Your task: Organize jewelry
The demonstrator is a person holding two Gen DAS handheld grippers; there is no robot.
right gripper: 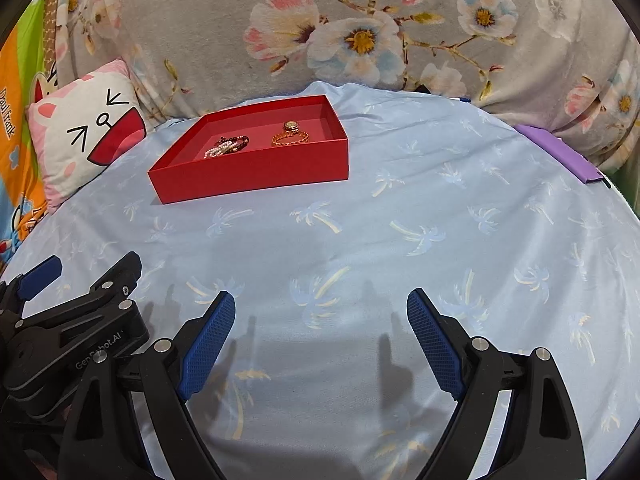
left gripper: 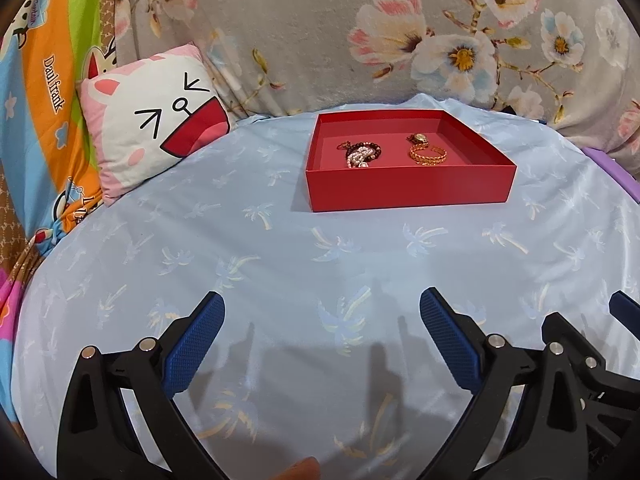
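A pale blue sheet (left gripper: 280, 248) printed with palm trees covers the bed, and nothing lies on it between the two grippers and the red tray (left gripper: 408, 188), so the way to the tray is unblocked. Behind the tray hangs a grey floral blanket (left gripper: 300, 20), and to the left a pink-and-white cartoon cushion (left gripper: 156, 116) leans against a bright cartoon-print cloth (left gripper: 44, 80). The right wrist view shows a purple strip (right gripper: 560, 152) along the far right edge of the sheet more fully; in the left wrist view only a sliver of it peeks out at the right. The right wrist view also takes in the left gripper (right gripper: 60, 320) low at its left edge, just beside the right one, while the left wrist view catches part of the right gripper (left gripper: 592, 360) at its lower right. The left gripper (left gripper: 320, 344) has its blue-padded fingers spread wide and holds nothing; the right gripper (right gripper: 320, 344) is likewise spread and empty, both hovering over bare sheet well apart from the tray. The tray is a shallow open red box sitting flat on the sheet near the blanket. Inside it, toward the left, lies a tangle of dark and pearl-white beaded bracelets (left gripper: 362, 154); toward the right, apart from them, a gold chain bracelet (left gripper: 427, 155) rests with a small gold watch (left gripper: 419, 138) just behind it.
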